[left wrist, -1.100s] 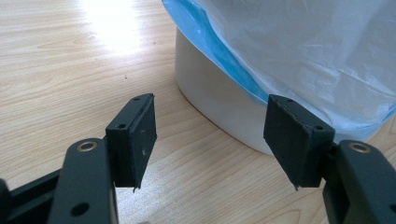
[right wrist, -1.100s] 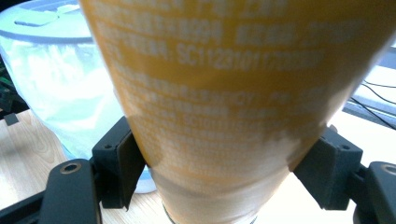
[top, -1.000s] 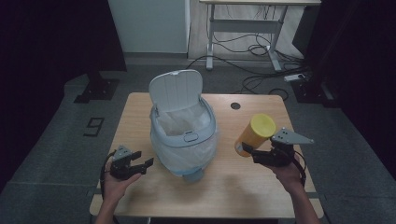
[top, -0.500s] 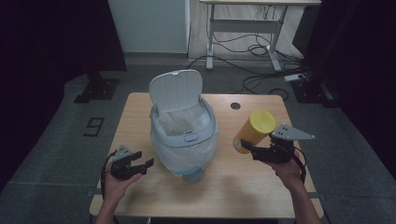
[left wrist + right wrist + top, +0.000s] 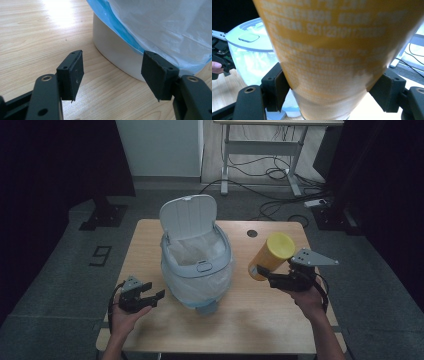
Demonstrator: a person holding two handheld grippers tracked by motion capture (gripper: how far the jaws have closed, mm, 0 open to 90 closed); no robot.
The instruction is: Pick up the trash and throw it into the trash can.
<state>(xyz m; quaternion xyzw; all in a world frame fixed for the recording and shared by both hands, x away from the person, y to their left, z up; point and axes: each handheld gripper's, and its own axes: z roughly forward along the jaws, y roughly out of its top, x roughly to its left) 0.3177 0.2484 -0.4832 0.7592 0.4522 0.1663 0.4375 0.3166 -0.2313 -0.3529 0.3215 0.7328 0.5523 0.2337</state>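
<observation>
A pale blue bin (image 5: 197, 270) stands mid-table with its lid (image 5: 189, 216) raised and a thin plastic bag (image 5: 197, 251) lining it. My right gripper (image 5: 261, 270) is shut on a yellow canister (image 5: 272, 254), which tilts above the table just right of the bin. In the right gripper view the canister (image 5: 332, 50) sits between both pads (image 5: 277, 85), with the bin (image 5: 249, 52) behind on the left. My left gripper (image 5: 151, 298) is open and empty, low at the bin's left. In the left gripper view its jaws (image 5: 112, 72) point at the bin's white base (image 5: 112, 55) and the bag (image 5: 162, 25).
The wooden table (image 5: 145, 240) has a small round hole (image 5: 252, 233) at its back right. Beyond the table are a white cabinet (image 5: 160, 145), a desk frame (image 5: 260, 155) and cables (image 5: 280, 170) on the floor. Dark curtains (image 5: 380, 180) hang at both sides.
My right gripper has lifted the yellow canister slightly. The left gripper and the bin have stayed still.
</observation>
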